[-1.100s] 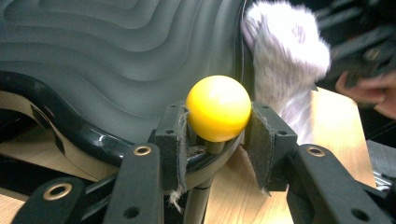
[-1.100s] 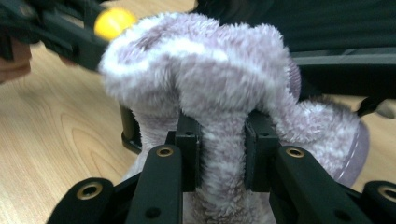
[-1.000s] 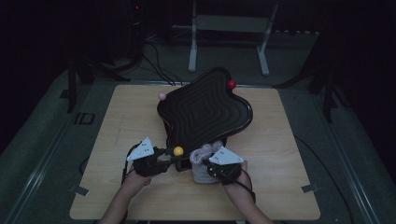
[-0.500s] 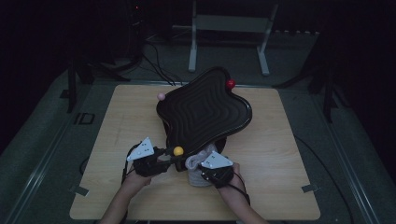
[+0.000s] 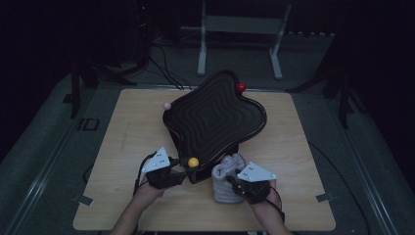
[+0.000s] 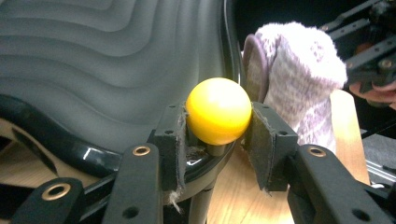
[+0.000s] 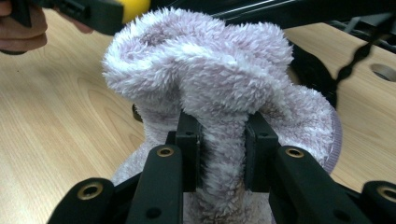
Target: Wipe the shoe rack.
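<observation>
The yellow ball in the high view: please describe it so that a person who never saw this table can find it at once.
On the wooden table stands a large black wavy tray with small balls at its corners. The yellow ball sits at the corner nearest the person, gripped between the jaws of the left gripper, beside a fluffy pale cloth. The other balls are pink and red, at the far corners.

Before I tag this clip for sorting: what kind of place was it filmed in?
Probably a dim lab or recording studio: one wooden table on grey floor, cables trailing behind it, and a metal stand at the back.
</observation>
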`<state>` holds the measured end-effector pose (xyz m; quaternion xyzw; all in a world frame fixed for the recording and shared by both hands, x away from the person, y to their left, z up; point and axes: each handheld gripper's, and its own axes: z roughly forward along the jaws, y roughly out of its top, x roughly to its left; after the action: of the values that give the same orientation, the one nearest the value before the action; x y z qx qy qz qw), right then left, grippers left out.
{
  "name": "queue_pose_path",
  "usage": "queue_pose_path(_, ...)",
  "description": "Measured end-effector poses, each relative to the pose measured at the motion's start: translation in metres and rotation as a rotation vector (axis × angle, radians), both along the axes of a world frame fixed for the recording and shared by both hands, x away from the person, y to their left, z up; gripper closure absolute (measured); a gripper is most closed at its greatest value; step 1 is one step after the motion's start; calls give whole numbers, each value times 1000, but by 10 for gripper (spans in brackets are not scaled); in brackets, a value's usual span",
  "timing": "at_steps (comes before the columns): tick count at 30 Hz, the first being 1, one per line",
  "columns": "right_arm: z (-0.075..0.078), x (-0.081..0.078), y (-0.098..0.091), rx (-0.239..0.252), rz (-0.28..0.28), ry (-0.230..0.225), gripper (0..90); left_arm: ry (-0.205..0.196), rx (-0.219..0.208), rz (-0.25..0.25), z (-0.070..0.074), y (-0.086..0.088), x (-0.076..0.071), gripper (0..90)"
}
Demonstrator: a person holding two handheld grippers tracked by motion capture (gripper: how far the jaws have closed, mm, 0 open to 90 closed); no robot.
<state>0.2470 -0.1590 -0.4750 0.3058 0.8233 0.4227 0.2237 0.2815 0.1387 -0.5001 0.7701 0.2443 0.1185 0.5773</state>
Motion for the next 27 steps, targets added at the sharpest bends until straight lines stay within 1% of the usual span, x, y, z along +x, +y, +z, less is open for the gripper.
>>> queue_pose_path(6,3,-6,-26,36,-45,9,720,-6,-18,-7,-2,-16,-5,601)
queue_pose_path(9,2,-7,-37,38,-70,13,720,-5,-22,-16,-2,-27,-7,600)
queue_pose_path(11,1,-7,-44,43,-88,20,720,1,-21,-27,-2,-39,-7,599)
queue_pose_path(14,3,-9,-48,47,-95,18,721,11,-21,-35,-1,-49,-8,599)
queue_pose_path(16,5,-11,-49,54,-95,14,721,14,-24,-40,-1,-52,-9,599)
queue_pose_path(17,7,-12,-51,61,-96,10,720,20,-25,-51,-1,-55,-9,599)
queue_pose_path(19,10,-15,-54,75,-98,4,721,14,-24,-60,-1,-60,-10,599)
queue_pose_path(21,15,-17,-57,86,-101,-7,720,17,-27,-78,0,-66,-11,598)
queue_pose_path(22,19,-19,-59,91,-102,-17,720,16,-20,-88,0,-69,-11,598)
queue_pose_path(25,29,-22,-61,108,-96,-37,720,-5,-5,-101,5,-69,-14,576)
queue_pose_path(26,33,-23,-60,113,-91,-40,720,-13,-5,-106,8,-65,-15,546)
queue_pose_path(27,36,-24,-59,120,-81,-47,720,-30,3,-95,13,-60,-16,535)
